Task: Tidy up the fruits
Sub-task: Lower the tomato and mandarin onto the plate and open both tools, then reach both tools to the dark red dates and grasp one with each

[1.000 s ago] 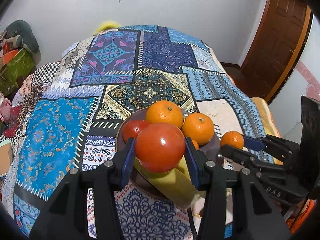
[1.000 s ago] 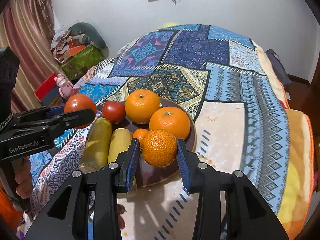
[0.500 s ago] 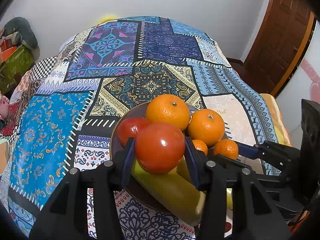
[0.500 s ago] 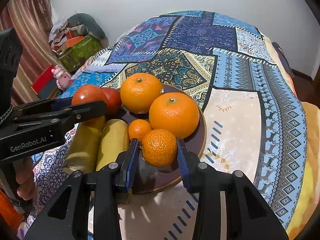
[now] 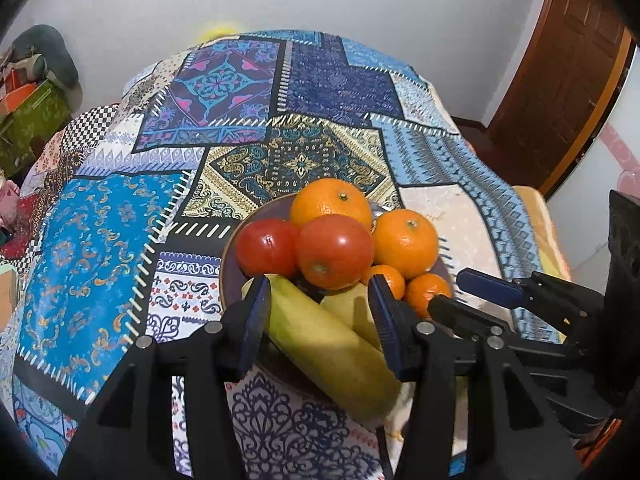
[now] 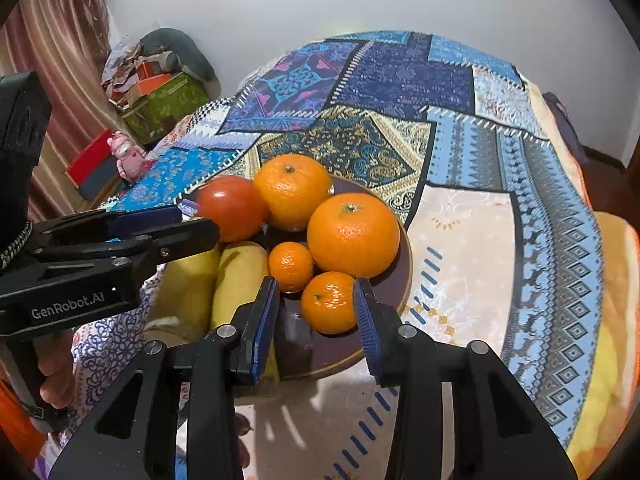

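With both tools spread apart, the left tool point(image 5: 318, 312) beside the tomato point(image 5: 334, 251) and the right tool point(image 6: 316, 312) flanking the small mandarin point(image 6: 329, 302) near the plate point(image 6: 402, 280) rim on the bed, a nudge could roll fruit off.

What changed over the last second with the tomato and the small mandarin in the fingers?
Both were released onto the plate. The left gripper opened and left its tomato beside the other tomato. The right gripper opened around the small mandarin, now resting near the rim. Large oranges and yellow-green fruits stayed put.
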Tool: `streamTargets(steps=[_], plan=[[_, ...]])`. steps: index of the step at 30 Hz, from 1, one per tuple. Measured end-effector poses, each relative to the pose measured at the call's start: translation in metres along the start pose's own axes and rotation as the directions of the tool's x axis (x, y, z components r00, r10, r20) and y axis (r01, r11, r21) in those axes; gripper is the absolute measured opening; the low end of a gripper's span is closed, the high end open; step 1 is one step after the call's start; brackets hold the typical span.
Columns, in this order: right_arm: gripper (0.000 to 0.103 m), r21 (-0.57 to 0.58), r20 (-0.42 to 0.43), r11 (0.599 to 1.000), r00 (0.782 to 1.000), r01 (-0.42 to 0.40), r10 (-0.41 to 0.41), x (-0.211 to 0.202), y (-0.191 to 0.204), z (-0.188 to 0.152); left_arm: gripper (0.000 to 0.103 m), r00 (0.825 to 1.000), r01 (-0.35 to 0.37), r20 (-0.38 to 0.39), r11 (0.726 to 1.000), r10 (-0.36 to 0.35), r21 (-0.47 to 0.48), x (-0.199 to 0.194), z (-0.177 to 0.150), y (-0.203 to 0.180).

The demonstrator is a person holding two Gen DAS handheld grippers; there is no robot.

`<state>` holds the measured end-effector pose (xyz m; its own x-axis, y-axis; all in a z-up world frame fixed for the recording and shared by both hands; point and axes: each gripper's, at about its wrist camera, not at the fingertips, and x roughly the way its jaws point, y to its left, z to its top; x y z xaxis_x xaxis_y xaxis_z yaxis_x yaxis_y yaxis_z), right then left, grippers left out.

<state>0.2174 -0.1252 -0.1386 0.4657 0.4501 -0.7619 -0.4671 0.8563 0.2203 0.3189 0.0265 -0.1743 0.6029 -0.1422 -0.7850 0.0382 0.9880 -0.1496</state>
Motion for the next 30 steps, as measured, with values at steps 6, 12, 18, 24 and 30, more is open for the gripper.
streamTargets(steps=[6,12,18,24,30], plan=[[0.036,-0.008,0.041,1.000,0.999,0.007,-0.007,-0.024,0.005,0.000,0.053,0.999,-0.001,0.047,1.000,0.001,0.015,-0.036,-0.002,-0.005],[0.036,-0.022,0.075,1.000,0.997,0.015,-0.013,-0.050,0.011,-0.004,0.058,0.997,-0.007,0.078,0.999,0.004,0.034,-0.069,-0.015,-0.008],[0.036,-0.035,0.057,0.999,0.998,0.015,-0.013,-0.063,0.017,-0.026,0.059,0.998,-0.014,0.059,0.998,0.011,0.060,-0.083,-0.039,-0.008],[0.036,-0.030,-0.022,0.999,1.000,-0.012,0.011,-0.050,0.022,-0.054,0.059,1.000,-0.009,-0.005,0.998,0.009,0.063,-0.076,-0.070,-0.004],[0.036,-0.023,-0.106,0.997,0.992,-0.069,0.066,-0.021,0.031,-0.067,0.059,0.997,0.013,-0.071,0.998,-0.009,0.057,-0.059,-0.091,0.002]])
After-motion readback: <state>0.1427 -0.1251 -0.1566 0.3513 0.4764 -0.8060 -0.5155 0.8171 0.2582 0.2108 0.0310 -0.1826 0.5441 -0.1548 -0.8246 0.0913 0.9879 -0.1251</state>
